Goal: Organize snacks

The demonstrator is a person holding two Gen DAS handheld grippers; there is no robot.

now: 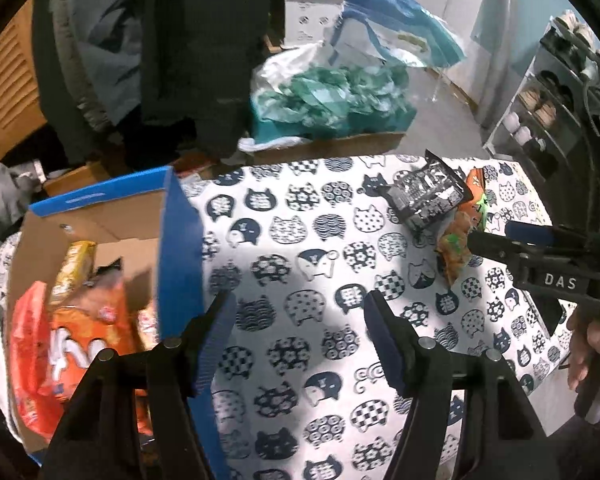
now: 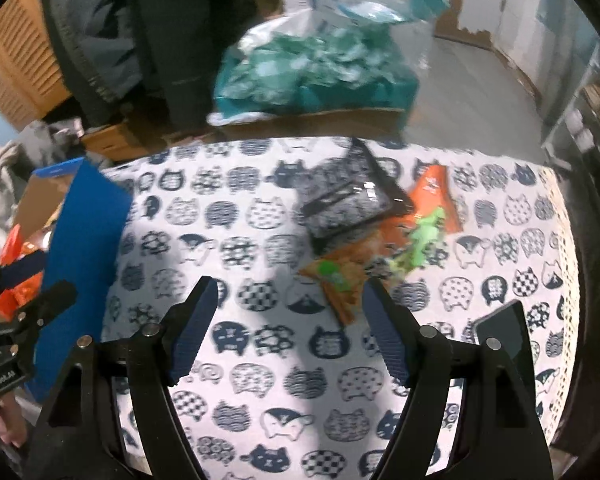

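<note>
I have both tools hovering over the cat-print tablecloth (image 1: 300,240) with nothing in them. My left gripper (image 1: 300,336) has its fingers spread wide, just beside the blue-edged cardboard box (image 1: 180,248) at the table's left edge. Inside the box I see an orange snack bag (image 1: 84,344), a red packet (image 1: 26,352) and a yellow pack (image 1: 74,268) standing against its wall. My right gripper (image 2: 286,322) is likewise spread apart, with a small orange-and-green snack packet (image 2: 340,284) lying just ahead of its fingertips. Behind that, toward the far right corner, a black-and-white snack bag (image 2: 352,200) overlaps an orange packet (image 2: 434,192). A dark phone (image 2: 504,332) lies near the right edge.
</note>
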